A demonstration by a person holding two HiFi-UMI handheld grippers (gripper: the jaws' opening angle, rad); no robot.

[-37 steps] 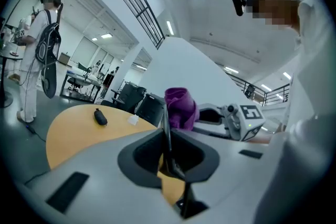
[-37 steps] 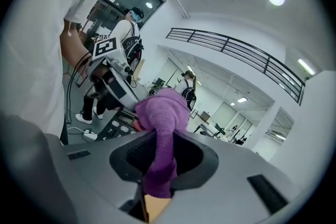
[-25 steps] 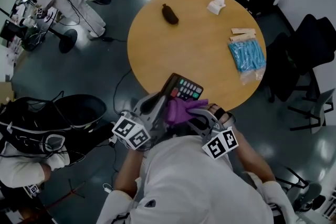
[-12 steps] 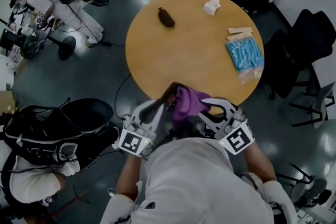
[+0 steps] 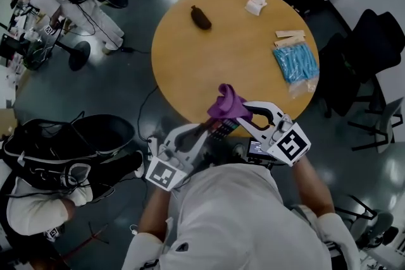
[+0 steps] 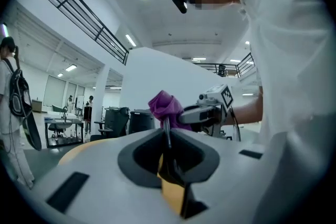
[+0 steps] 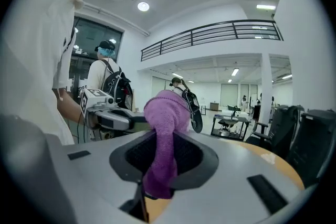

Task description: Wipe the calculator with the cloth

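The calculator (image 5: 223,128) is off the bench (image 5: 190,66), held up over the near rim, just in front of your chest. Your left claw (image 5: 205,131) is clenched on it. In the left gripper view it shows only as a thin dark edge (image 6: 168,136) pinched between the jaws. The purple cloth (image 5: 226,104) sits bunched at the calculator's far end and seems to touch it. Your right claw (image 5: 244,112) is clamped on a fold of the cloth, and the rest hangs as a loose wad ahead of the jaws.

You appear to be mid-wipe, and only a strip of keys shows below the cloth. Brace the left claw so the calculator cannot swing. Then draw the wad along the key face in straight, overlapping passes from the far end toward the gripped end. Press only lightly. The grip is on a thin edge, so a hard push could probably lever the calculator out or twist it in the jaws. Lead with the soft bulge of cloth, not the jaw tips. Stay over the bench in case it slips. The blue packet (image 5: 296,64) and brown object (image 5: 201,18) lie well apart.
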